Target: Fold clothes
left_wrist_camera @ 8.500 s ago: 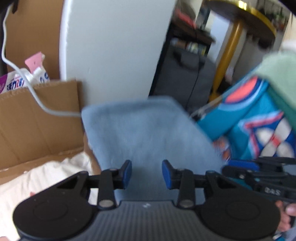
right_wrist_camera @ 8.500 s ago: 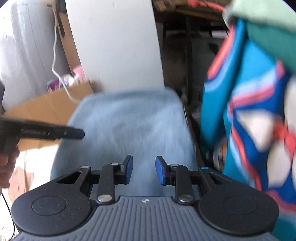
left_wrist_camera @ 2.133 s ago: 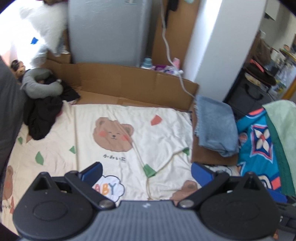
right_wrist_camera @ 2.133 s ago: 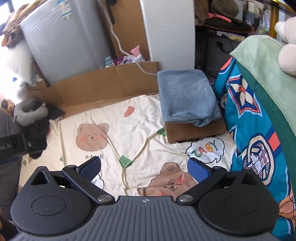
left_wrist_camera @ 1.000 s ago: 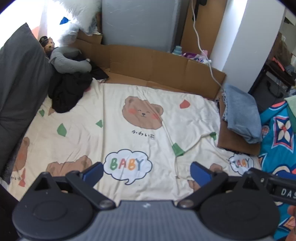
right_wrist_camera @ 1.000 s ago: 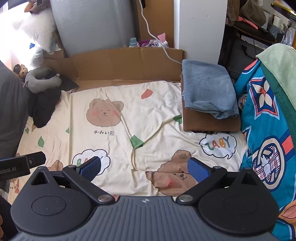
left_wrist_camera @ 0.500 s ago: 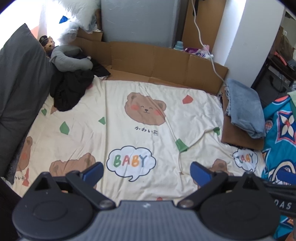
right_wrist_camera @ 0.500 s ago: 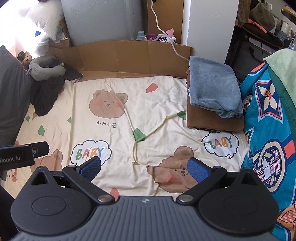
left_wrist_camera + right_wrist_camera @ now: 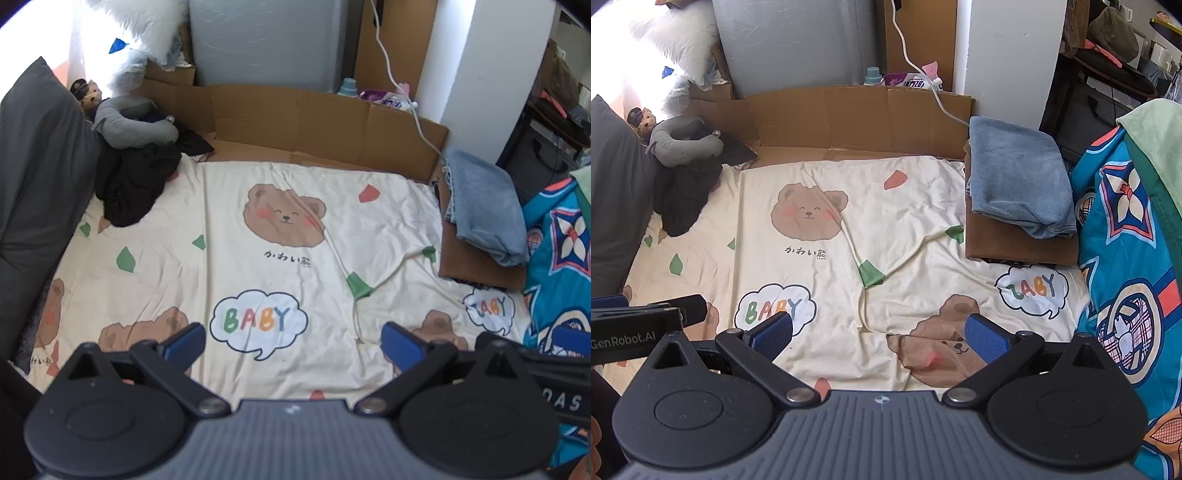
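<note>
A heap of dark clothes (image 9: 129,184) is dumped at the far left of the bear-print sheet (image 9: 258,206). The left gripper (image 9: 291,345) and right gripper (image 9: 878,332) are both held wide apart over it (nothing gripped). A folded blue towel (image 9: 1015,177) is stacked on cardboard far right.

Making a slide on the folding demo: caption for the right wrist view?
Open right gripper hovers over bear-print sheet; folded blue garment stacked on brown one.
</note>
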`<state>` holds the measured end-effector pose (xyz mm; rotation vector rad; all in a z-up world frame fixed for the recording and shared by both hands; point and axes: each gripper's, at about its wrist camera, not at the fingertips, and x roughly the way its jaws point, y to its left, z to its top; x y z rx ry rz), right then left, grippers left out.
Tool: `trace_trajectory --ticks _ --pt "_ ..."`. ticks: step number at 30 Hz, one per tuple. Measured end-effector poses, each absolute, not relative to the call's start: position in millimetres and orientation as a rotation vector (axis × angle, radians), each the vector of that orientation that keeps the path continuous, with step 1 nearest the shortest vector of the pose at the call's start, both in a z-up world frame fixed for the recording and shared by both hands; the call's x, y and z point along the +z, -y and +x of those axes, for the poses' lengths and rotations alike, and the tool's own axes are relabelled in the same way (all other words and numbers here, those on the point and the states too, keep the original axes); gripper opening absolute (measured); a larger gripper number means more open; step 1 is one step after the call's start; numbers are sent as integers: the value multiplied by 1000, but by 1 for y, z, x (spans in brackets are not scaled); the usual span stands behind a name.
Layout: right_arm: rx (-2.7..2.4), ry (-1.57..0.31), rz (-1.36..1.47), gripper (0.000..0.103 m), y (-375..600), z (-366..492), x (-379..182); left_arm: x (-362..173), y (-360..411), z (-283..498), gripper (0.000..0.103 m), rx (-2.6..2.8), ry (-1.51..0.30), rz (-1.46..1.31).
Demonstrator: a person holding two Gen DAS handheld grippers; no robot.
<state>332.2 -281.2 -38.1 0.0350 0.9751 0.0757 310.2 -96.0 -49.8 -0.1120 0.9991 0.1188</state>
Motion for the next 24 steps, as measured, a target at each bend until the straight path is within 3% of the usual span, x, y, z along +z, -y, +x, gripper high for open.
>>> trace_trajectory --ticks 24 --pt "71 -969 25 103 278 334 -35 -56 100 307 101 102 -1001 -104"
